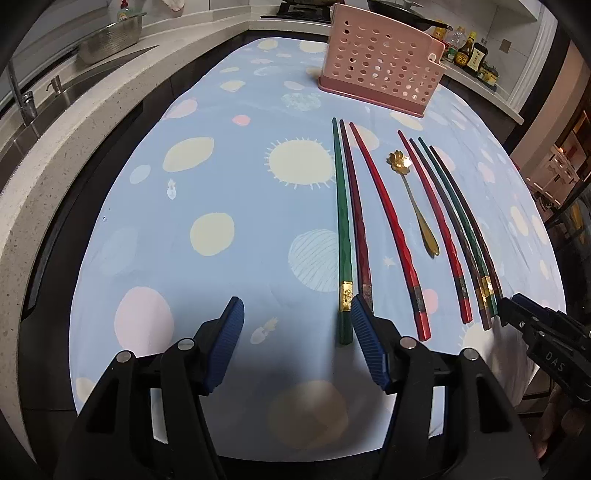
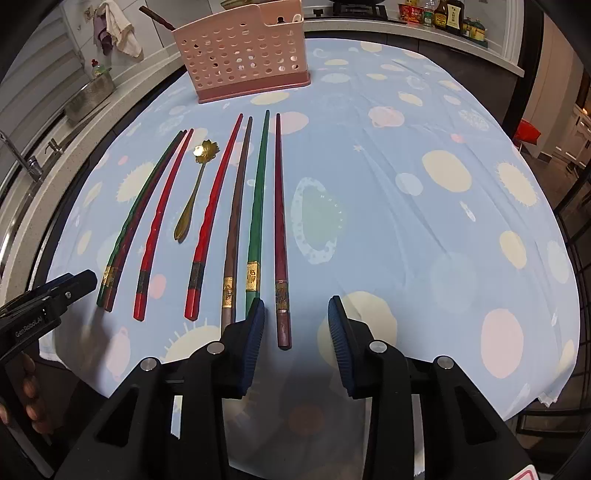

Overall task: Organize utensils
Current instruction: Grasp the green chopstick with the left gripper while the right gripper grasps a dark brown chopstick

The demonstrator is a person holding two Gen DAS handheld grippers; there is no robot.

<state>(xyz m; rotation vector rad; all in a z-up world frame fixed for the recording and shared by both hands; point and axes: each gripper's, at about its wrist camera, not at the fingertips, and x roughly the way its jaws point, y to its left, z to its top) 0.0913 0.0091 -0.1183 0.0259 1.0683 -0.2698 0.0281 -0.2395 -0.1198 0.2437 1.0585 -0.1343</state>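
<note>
Several chopsticks lie side by side on the blue tablecloth (image 1: 221,177): green (image 1: 341,221), dark red (image 1: 356,218) and red (image 1: 388,229) on the left, then a gold flower-headed spoon (image 1: 413,199), then more chopsticks (image 1: 454,229). A pink perforated utensil holder (image 1: 380,62) stands behind them. My left gripper (image 1: 295,325) is open and empty, near the green chopstick's end. My right gripper (image 2: 297,325) is open and empty, with the near end of a dark red chopstick (image 2: 281,236) between its fingers. The spoon (image 2: 195,184) and holder (image 2: 240,51) also show in the right wrist view.
A sink with a tap (image 1: 22,99) and a metal colander (image 1: 110,37) are on the counter to the left. Sauce bottles (image 1: 469,51) stand on the counter at the back right. A stove and pan (image 1: 399,14) are behind the holder.
</note>
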